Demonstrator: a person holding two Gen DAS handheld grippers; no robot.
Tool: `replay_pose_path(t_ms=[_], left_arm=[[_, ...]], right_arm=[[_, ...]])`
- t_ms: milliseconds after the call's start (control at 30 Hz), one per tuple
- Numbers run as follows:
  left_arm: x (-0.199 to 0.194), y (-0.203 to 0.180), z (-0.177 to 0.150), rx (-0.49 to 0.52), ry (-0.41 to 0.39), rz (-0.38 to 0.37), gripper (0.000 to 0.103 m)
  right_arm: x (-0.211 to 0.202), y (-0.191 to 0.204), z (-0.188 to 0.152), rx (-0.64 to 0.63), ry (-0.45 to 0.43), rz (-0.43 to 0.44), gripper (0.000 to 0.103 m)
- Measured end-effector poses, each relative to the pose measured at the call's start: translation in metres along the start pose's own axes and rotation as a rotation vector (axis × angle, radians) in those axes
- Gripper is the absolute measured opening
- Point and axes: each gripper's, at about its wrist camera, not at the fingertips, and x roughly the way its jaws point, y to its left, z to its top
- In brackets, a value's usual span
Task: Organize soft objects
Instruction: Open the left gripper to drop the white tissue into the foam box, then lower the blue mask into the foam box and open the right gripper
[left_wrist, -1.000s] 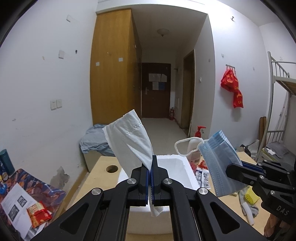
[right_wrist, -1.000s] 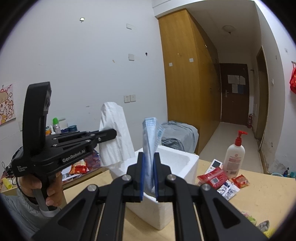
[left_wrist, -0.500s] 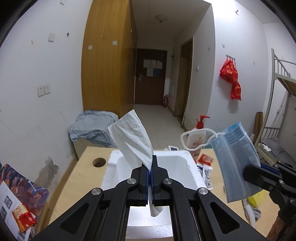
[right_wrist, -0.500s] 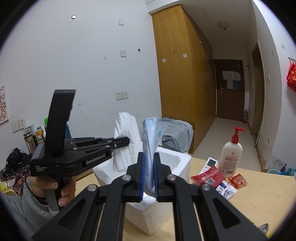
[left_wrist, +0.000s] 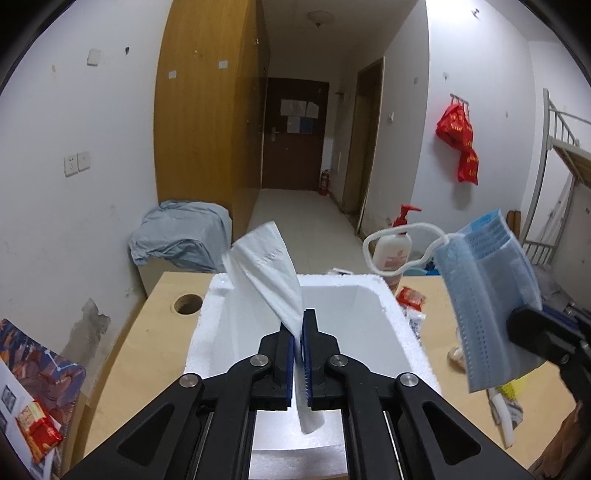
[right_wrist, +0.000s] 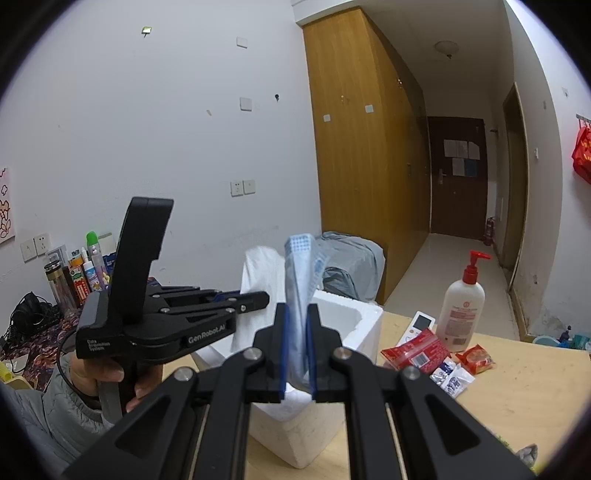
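Left gripper (left_wrist: 298, 354): jaws just easing apart, tissue (left_wrist: 269, 277) between them, over box (left_wrist: 388, 306).
Right gripper (right_wrist: 295, 350): clamps mask (right_wrist: 301, 273).
Left to do: box looks empty; both items go in.

The light wooden counter (left_wrist: 155, 332) carries a white foam box (left_wrist: 391, 321) directly below the left tool (left_wrist: 298, 341). Right of the tool lie red snack packets (right_wrist: 413, 349), a remote (right_wrist: 419, 323) and a lotion bottle (right_wrist: 461, 306).

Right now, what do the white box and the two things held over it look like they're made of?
White box: likely foam, matte and pebbly, with thick crumbly walls. White sheet: probably tissue paper, thin, limp and creased. Blue mask: seemingly pleated nonwoven fabric with a white elastic loop.
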Motion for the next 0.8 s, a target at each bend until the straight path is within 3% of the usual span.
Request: replay_pose_path(t_ms=[33,67,133,300,800], left_arm=[[0.001,0.000,0.000,0.004,0.004,0.005,0.024],[0.001,0.000,0.000,0.009,0.007,0.012,0.057],[0.000,0.000,-0.001,0.020,0.011,0.025,0.095],[-0.021,0.003,-0.003,0.008,-0.078,0.076,0.100],[-0.053,0.022,-0.011,0.009,-0.135,0.163,0.103]], right_arm=[[0.000,0.000,0.000,-0.001,-0.001,0.000,0.011],[0.000,0.001,0.000,-0.001,-0.001,0.000,0.011],[0.000,0.002,0.000,-0.001,-0.001,0.000,0.011],[0.002,0.004,0.000,-0.003,0.002,0.002,0.011],[0.019,0.020,0.004,-0.018,0.012,0.034,0.011]])
